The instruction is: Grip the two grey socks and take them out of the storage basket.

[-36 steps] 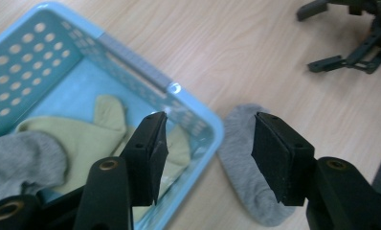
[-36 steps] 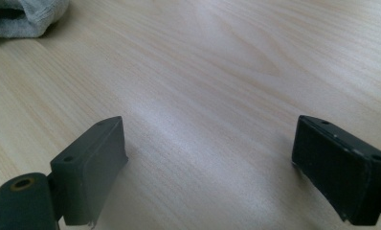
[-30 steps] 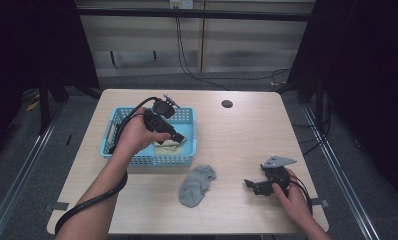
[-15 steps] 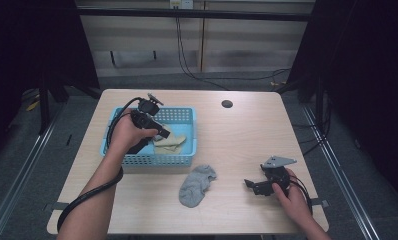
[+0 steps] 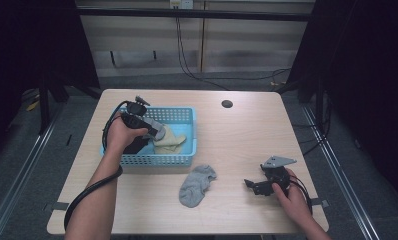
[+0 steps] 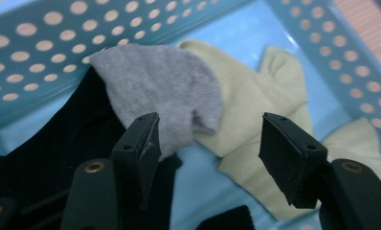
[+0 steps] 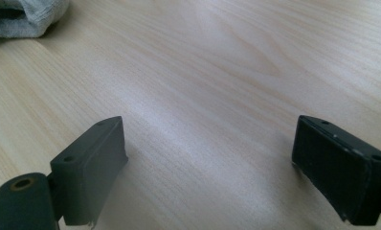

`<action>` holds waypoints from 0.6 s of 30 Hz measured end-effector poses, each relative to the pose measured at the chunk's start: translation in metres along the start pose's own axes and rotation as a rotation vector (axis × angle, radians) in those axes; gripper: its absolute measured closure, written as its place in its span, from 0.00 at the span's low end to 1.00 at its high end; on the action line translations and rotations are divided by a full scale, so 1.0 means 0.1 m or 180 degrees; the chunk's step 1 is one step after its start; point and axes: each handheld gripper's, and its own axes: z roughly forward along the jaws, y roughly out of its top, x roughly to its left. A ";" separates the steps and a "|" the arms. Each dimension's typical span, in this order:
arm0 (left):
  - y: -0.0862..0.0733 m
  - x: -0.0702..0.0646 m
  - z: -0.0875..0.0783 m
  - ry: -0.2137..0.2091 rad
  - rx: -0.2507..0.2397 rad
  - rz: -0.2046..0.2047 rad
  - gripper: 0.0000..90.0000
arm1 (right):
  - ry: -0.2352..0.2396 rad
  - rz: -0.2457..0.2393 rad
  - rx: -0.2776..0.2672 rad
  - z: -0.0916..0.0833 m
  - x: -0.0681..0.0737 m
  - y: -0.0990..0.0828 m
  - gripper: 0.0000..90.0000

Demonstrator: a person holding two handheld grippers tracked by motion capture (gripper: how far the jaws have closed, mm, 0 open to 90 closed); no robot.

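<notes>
A blue perforated basket (image 5: 188, 150) stands on the left half of the wooden table. Inside it lie a grey sock (image 5: 160, 132), a cream sock (image 5: 173, 142) and a black sock (image 5: 135, 146). My left gripper (image 5: 146, 131) is down in the basket, open. In the left gripper view its jaws (image 6: 210, 127) hang just above the grey sock (image 6: 160, 91), with the cream sock (image 6: 255, 105) to the right and the black sock (image 6: 54, 139) to the left. Another grey sock (image 5: 197, 184) lies on the table in front of the basket. My right gripper (image 5: 254, 186) rests open on the table to its right.
In the right gripper view the jaws (image 7: 210, 129) stand over bare wood, with the loose grey sock (image 7: 26, 17) at the top left. A dark round hole (image 5: 227, 104) sits near the table's far edge. Cables trail from both grippers.
My left hand has moved to the left and sunk lower into the basket, its jaws still apart. The right hand and the sock on the table have stayed put.
</notes>
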 end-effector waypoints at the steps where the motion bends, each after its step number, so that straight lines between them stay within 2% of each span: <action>1: 0.00 0.02 0.02 0.0010 -0.0008 -0.0049 0.43 | 0.0004 0.0002 0.0000 0.00 0.00 0.00 0.12; 6: -0.02 0.09 0.14 0.0062 0.0023 -0.0087 0.43 | 0.0005 -0.0002 -0.0002 0.00 0.00 0.00 0.12; 10: -0.05 0.14 0.24 0.0128 0.0084 -0.0212 0.44 | 0.0005 -0.0002 -0.0002 0.00 0.00 0.00 0.12; 11: -0.05 0.16 0.26 0.0150 0.0129 -0.0168 0.45 | 0.0005 0.0002 -0.0001 0.00 0.00 0.00 0.12; 13: -0.04 0.17 0.28 0.0161 0.0149 -0.0224 0.48 | 0.0006 -0.0001 -0.0002 0.00 0.00 0.00 0.12; 15: -0.04 0.17 0.29 0.0164 0.0138 -0.0222 0.50 | 0.0005 -0.0005 -0.0003 0.00 0.00 0.00 0.12; 18: -0.02 0.16 0.34 0.0174 0.0224 -0.0201 0.57 | 0.0006 -0.0002 -0.0002 0.00 0.00 0.00 0.12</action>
